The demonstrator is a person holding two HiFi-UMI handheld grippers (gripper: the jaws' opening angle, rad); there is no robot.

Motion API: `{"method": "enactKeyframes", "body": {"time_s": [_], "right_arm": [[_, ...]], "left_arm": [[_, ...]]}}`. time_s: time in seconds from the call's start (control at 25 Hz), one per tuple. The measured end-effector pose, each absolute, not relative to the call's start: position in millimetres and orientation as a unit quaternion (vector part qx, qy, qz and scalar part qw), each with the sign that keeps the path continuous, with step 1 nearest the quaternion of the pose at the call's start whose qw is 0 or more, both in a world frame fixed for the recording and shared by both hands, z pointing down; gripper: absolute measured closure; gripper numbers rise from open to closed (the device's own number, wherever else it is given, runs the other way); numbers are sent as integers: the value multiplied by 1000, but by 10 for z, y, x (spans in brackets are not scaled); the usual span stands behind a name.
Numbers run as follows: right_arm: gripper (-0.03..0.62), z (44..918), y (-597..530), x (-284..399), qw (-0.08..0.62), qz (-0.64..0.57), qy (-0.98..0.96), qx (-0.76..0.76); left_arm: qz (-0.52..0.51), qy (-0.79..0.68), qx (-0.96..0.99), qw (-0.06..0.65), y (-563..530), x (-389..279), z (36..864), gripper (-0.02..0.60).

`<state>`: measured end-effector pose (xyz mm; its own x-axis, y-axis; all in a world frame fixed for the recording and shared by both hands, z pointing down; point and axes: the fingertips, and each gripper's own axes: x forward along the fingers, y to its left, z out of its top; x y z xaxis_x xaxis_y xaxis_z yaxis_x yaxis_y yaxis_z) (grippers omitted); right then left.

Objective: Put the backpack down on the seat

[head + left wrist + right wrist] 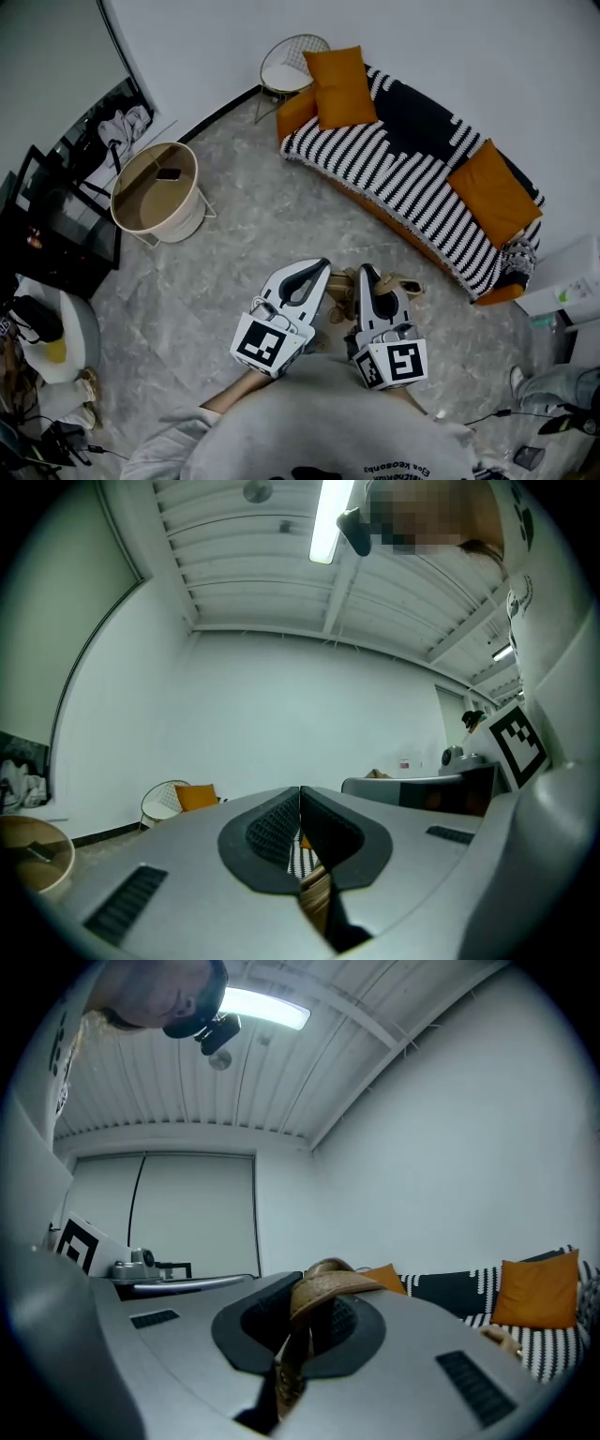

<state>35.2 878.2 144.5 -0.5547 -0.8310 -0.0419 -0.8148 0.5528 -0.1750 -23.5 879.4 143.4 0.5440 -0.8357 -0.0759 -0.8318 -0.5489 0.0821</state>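
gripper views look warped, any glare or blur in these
Both gripper views: fisheye, bent lines, dark corners. Left gripper view: ceiling light blown out. Right gripper view: strap soft up close. Head view: even light, sofa sharp, no hard shadows.

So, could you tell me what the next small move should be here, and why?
Probably carry the backpack forward to the sofa, grip unchanged. The right gripper is shut on its tan strap, and bare floor separates it from the striped seat. The stretch between the two orange cushions looks free for setting it down.
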Motion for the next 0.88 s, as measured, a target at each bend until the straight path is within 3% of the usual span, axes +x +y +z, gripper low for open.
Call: {"method": "enactKeyframes", "body": {"time_s": [0.32, 0.88], "right_arm": [[559, 1566, 8452, 441, 55, -91, 877, -468], [559, 1589, 7593, 532, 51, -86, 845, -526]], "left_arm": [[-7, -476, 878, 51, 8497, -209, 1634, 561], [-26, -420, 905, 69, 7440, -100, 1752, 561]]}}
